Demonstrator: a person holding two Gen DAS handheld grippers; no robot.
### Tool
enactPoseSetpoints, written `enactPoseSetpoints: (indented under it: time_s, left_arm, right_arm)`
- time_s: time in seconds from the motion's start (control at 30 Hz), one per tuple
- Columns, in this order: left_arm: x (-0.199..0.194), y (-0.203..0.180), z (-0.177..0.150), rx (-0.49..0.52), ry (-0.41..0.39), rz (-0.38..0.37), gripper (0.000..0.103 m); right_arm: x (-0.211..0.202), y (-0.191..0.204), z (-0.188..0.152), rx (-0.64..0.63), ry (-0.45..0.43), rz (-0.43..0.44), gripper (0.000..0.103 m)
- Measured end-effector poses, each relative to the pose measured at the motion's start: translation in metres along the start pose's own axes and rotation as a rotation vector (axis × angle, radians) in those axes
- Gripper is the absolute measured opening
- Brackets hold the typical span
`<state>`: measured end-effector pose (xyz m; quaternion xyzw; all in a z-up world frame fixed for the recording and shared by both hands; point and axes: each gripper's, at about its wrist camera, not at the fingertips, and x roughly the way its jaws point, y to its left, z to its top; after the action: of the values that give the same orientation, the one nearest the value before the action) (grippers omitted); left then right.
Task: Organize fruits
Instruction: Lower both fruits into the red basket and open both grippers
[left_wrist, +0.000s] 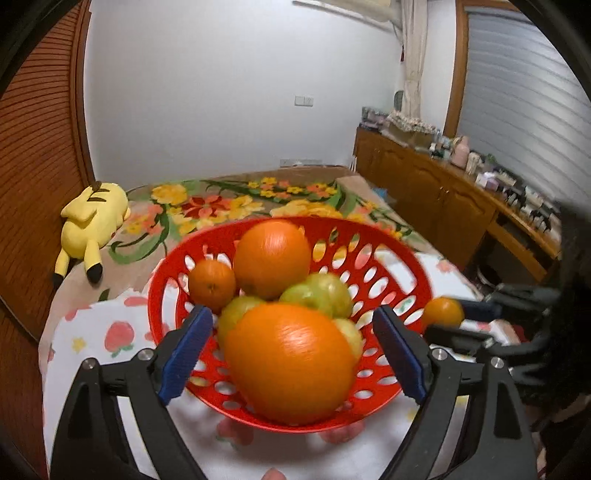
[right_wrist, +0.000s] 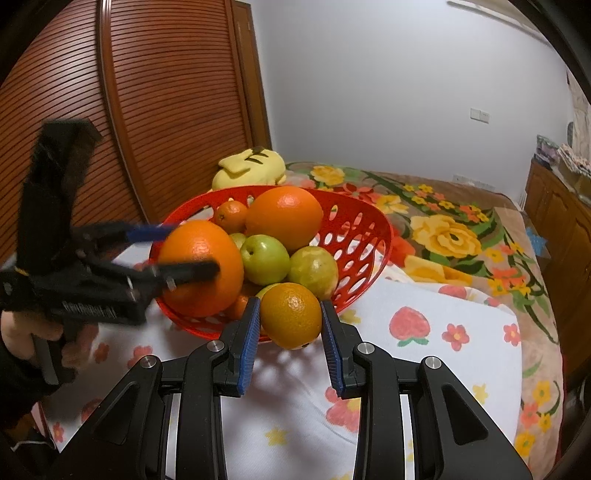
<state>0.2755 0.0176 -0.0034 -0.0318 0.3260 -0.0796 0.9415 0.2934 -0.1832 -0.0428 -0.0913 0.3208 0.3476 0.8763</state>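
Observation:
A red perforated basket (left_wrist: 406, 254) stands on a strawberry-print cloth, piled with fruit. A big orange (left_wrist: 291, 362) lies at its near edge, between the blue pads of my left gripper (left_wrist: 291, 317). The jaws stand open, with a gap on each side of the orange. In the right wrist view the left gripper (right_wrist: 192, 249) straddles that big orange (right_wrist: 201, 269). My right gripper (right_wrist: 290, 302) is shut on a small orange (right_wrist: 291, 315), just outside the basket (right_wrist: 369, 218). A second big orange (right_wrist: 284, 216), a mandarin (left_wrist: 211, 282) and green fruits (right_wrist: 264, 258) fill the basket.
The white strawberry-print cloth (right_wrist: 443, 332) covers a bed with a floral blanket (left_wrist: 221, 206). A yellow plush toy (left_wrist: 92, 221) lies behind the basket by a slatted wooden door (right_wrist: 147, 110). A cluttered wooden cabinet (left_wrist: 443, 192) runs along the right. A person's hand (right_wrist: 22, 332) grips the left tool.

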Motion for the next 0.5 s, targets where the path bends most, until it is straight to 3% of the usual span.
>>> enactPoseSetpoints:
  time_s: [0.5]
  left_arm:
    - [0.001, 0.025, 0.003, -0.019, 0.001, -0.007, 0.089]
  right_arm:
    - [0.013, -0.002, 0.013, -0.011, 0.013, -0.017, 0.031]
